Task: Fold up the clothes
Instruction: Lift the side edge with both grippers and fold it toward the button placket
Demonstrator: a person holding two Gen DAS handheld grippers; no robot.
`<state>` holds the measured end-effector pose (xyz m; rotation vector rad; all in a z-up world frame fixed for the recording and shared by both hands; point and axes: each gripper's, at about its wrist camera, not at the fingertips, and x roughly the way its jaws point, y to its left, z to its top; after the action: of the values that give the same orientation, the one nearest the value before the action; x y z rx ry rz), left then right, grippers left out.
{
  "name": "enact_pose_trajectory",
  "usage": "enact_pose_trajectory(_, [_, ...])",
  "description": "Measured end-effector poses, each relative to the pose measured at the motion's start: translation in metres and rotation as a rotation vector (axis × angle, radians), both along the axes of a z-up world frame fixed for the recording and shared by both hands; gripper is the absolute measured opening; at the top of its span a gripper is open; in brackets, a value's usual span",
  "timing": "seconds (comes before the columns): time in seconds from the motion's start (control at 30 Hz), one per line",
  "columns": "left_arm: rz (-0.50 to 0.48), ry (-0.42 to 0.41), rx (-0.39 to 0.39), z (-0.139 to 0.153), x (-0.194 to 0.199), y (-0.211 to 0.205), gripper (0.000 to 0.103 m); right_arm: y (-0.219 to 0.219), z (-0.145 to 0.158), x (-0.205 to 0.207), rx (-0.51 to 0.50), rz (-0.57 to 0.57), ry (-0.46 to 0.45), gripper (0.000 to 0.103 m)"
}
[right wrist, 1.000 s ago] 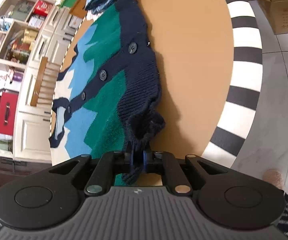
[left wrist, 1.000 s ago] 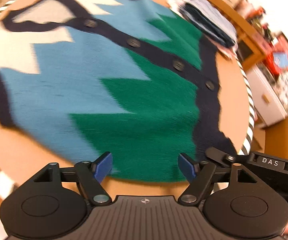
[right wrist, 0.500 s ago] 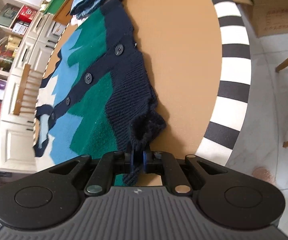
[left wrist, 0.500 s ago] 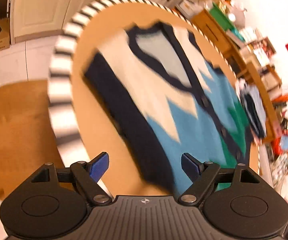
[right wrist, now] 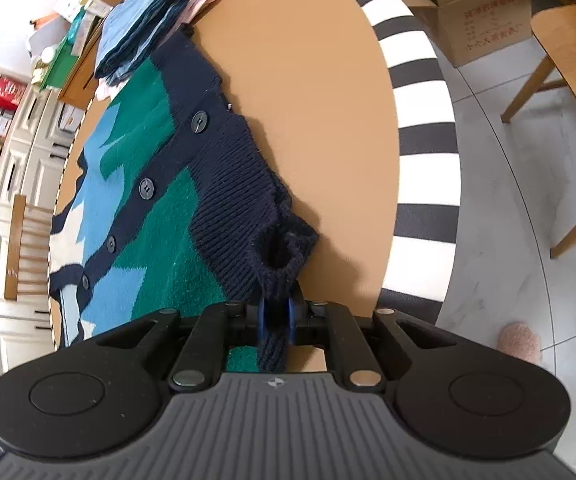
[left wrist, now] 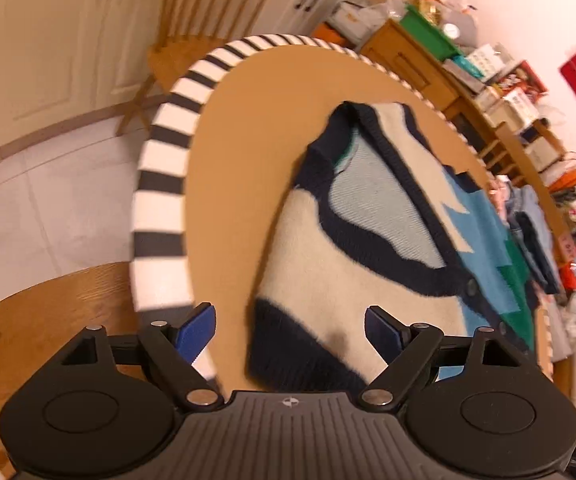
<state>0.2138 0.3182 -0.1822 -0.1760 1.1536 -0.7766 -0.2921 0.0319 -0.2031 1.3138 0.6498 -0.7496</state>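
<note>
Round tan surface (right wrist: 328, 80) with striped rim carries the knitted navy, green, blue and cream cardigan (right wrist: 159, 208). Right gripper (right wrist: 276, 318) pinches its navy hem; left gripper (left wrist: 290, 330) stands wide above the cream shoulder.

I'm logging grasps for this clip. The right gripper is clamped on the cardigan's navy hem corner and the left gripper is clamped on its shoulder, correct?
Not quite. The right gripper is clamped on the cardigan at its navy hem corner, but the left gripper holds nothing: the left wrist view shows its jaws wide open, with the shoulder between them ungripped.
</note>
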Motion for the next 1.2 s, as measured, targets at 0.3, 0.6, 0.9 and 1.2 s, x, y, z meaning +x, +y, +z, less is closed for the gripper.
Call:
enact_pose_trajectory(0.3, [-0.089, 0.162, -0.03, -0.02, 0.01, -0.016, 0.015, 0.001, 0.0, 0.002, 0.01, -0.021, -0.005, 0.011])
enact_pose_trajectory(0.6, [-0.271, -0.132, 0.288, 0.009, -0.024, -0.059, 0.006, 0.002, 0.005, 0.006, -0.026, 0.0, 0.007, 0.011])
enact_pose_trajectory(0.9, [-0.309, -0.223, 0.372, 0.025, -0.038, -0.074, 0.006, 0.003, 0.017, 0.007, -0.078, 0.036, 0.011, 0.01])
enact_pose_trajectory(1.2, [-0.298, -0.21, 0.323, 0.04, -0.042, -0.052, 0.006, 0.003, 0.035, 0.003, -0.122, 0.051, 0.006, 0.009])
